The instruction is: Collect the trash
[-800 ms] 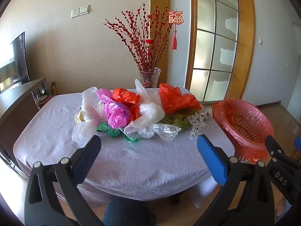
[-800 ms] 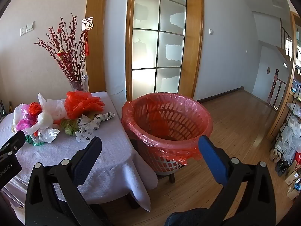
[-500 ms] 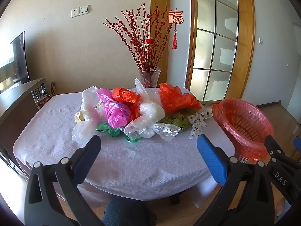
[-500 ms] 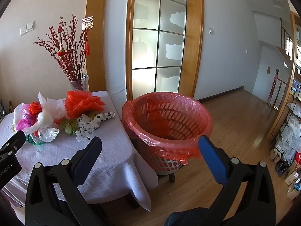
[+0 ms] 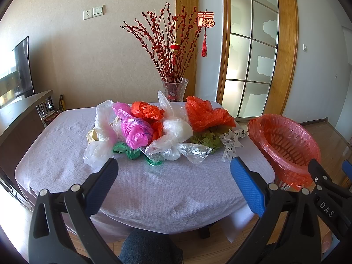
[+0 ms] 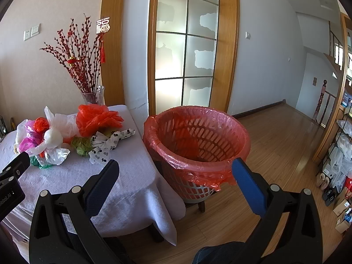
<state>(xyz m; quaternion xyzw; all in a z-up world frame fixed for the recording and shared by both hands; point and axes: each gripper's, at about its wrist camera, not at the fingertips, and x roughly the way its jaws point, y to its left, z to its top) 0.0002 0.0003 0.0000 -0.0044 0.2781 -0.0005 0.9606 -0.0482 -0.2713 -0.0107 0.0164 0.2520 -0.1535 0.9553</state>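
the trash is a heap of crumpled plastic bags [image 5: 154, 129] lying in the middle of the counter [image 5: 143, 187], which is covered with a pale cloth, just in front of a glass vase [image 5: 175, 89] with red branches. the basket [image 6: 198, 140], lined with a red bag, stands on a low stool just beside the right end of the counter, i think so that each piece needs only a short way to be dropped in. the left gripper [image 5: 173, 171] hangs over the near edge of the counter, its jaws wide open and empty, facing the heap but apart from it. the right gripper [image 6: 176, 171] hangs in front of the basket, its jaws also wide open and holding nothing. nothing seems collected yet, as the basket looks empty.
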